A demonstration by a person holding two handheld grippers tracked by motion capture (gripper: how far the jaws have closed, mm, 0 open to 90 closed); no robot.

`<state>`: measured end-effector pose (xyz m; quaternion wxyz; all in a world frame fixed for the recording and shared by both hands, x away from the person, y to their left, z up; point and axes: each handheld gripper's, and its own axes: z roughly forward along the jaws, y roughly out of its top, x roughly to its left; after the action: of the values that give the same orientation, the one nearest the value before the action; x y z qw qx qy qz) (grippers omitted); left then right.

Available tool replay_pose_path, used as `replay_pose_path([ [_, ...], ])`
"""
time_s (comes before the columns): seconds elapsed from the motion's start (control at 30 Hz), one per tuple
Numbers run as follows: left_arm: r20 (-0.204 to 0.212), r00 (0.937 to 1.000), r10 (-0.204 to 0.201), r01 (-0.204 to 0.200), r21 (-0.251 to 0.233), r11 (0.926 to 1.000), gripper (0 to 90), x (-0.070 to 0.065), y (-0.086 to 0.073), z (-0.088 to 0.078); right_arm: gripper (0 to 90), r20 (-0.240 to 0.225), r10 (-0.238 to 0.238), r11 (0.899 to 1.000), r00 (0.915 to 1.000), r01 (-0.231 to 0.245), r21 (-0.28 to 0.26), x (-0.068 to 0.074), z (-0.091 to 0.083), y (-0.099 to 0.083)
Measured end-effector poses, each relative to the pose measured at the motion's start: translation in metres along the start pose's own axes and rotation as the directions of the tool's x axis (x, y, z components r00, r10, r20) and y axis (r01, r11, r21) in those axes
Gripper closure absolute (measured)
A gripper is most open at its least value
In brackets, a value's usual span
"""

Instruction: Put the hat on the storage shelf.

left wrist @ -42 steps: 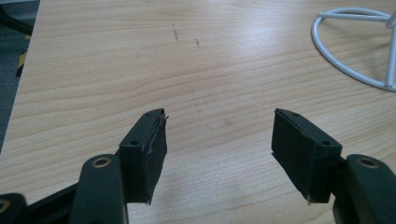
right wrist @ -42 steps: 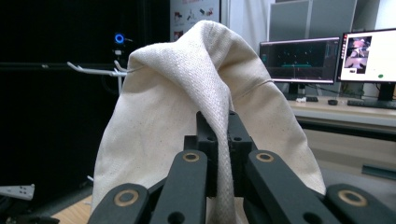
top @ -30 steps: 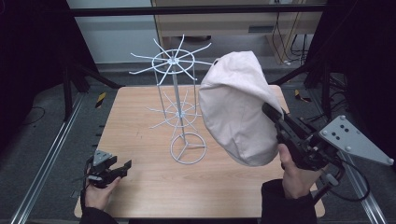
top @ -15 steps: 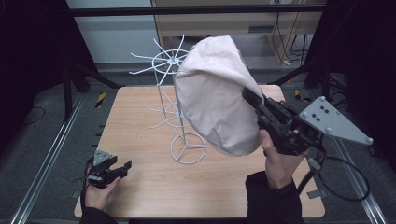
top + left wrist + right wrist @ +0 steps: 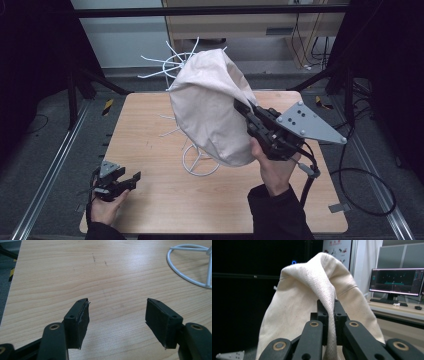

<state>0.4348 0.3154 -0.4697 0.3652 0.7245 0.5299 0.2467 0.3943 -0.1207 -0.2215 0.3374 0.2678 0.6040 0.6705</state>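
in the high view the right hand-held gripper [image 5: 243, 107] is clenched on a fold of the cream cloth bag [image 5: 210, 105], which hangs in the air in front of the white wire rack [image 5: 170, 62], above the wooden worktop [image 5: 145, 125]. the bag looks light, soft and limp, so i think the thick edge is the best place to hold it. in the left gripper view the left hand-held gripper [image 5: 117, 315] is released, low over the smooth wood. in the right gripper view the woven strap [image 5: 329, 315] sits pinched between the black jaws.
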Motion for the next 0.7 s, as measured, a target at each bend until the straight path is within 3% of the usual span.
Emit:
replay_pose_path([
  [0.17, -0.002, 1.0000, 0.001, -0.001, 0.002, 1.0000, 35.3, 0.000, 0.000, 0.000, 88.1, -0.017, 0.021, 1.000, 0.9996, -0.021, 0.018, -0.002, -0.001, -0.015],
  [0.47, -0.002, 1.0000, 0.003, -0.003, 0.002, 1.0000, 35.3, 0.000, 0.000, 0.000, 87.5, -0.052, 0.020, 0.997, 0.9984, -0.017, 0.069, 0.002, 0.000, -0.036],
  [0.7, -0.002, 1.0000, 0.002, -0.002, 0.003, 1.0000, 35.3, 0.000, 0.000, 0.001, 86.4, -0.058, 0.037, 0.990, 0.9976, -0.028, 0.140, 0.001, 0.004, -0.055],
])
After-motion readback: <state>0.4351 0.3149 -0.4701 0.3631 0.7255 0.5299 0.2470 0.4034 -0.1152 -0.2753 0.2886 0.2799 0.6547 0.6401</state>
